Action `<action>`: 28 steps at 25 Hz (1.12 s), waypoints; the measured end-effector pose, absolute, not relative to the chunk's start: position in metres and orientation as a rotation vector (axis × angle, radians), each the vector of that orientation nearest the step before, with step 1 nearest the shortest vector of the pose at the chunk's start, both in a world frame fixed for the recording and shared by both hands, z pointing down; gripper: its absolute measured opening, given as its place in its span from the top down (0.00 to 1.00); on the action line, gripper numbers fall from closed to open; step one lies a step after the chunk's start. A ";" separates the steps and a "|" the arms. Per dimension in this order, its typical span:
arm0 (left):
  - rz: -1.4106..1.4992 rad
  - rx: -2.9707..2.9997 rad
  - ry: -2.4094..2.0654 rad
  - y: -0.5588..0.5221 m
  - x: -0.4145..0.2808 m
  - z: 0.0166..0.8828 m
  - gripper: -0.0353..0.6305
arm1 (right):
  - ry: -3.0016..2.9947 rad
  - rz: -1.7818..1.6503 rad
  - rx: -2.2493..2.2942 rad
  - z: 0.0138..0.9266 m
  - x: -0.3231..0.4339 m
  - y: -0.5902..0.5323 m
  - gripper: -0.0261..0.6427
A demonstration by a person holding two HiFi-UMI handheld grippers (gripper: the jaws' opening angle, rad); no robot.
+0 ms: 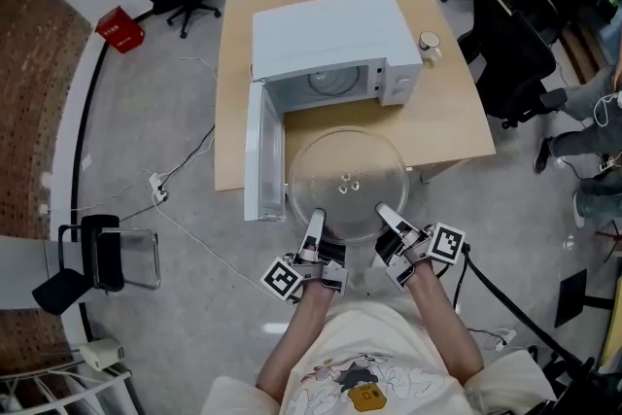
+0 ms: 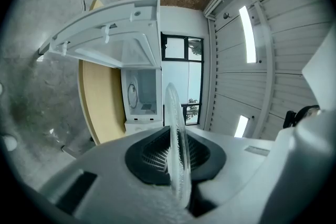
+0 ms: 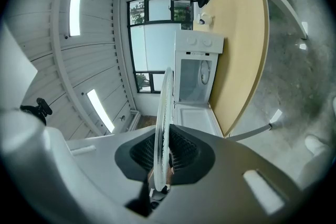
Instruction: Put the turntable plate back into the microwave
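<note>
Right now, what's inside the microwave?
Inside the microwave, a ring shows on the cavity floor. The glass turntable plate is outside, held in front by the left gripper and right gripper. The microwave's top hides the cavity's rear.

The room is evenly bright, with soft light from above and only faint shadows on the worktop (image 1: 447,112). In both gripper views the ceiling strip lights (image 2: 247,34) and a tall window (image 3: 152,44) glow nearly white. Straight lines bow hard toward a black rounded border. The turntable plate (image 2: 179,155) rim, close to the lens, is blurred.
</note>
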State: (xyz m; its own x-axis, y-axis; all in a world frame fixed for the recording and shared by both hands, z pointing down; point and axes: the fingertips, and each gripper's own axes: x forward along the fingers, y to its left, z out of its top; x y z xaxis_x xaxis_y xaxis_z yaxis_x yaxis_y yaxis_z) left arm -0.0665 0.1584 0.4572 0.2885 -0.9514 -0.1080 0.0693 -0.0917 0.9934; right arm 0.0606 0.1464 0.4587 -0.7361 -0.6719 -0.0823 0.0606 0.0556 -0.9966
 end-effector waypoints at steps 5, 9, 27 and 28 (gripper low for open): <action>-1.091 1.380 -0.914 0.153 -0.066 0.451 0.90 | 1.804 -1.729 -0.581 0.453 0.062 0.139 0.91; -1.106 1.377 -0.928 0.153 -0.063 0.448 0.90 | 1.806 -1.745 -0.564 0.451 0.063 0.136 0.91; -1.134 1.317 -0.983 0.122 -0.043 0.470 0.90 | 1.813 -1.829 -0.551 0.473 0.083 0.099 0.91; -1.128 1.314 -0.981 0.114 -0.044 0.474 0.90 | 1.810 -1.830 -0.557 0.476 0.082 0.091 0.91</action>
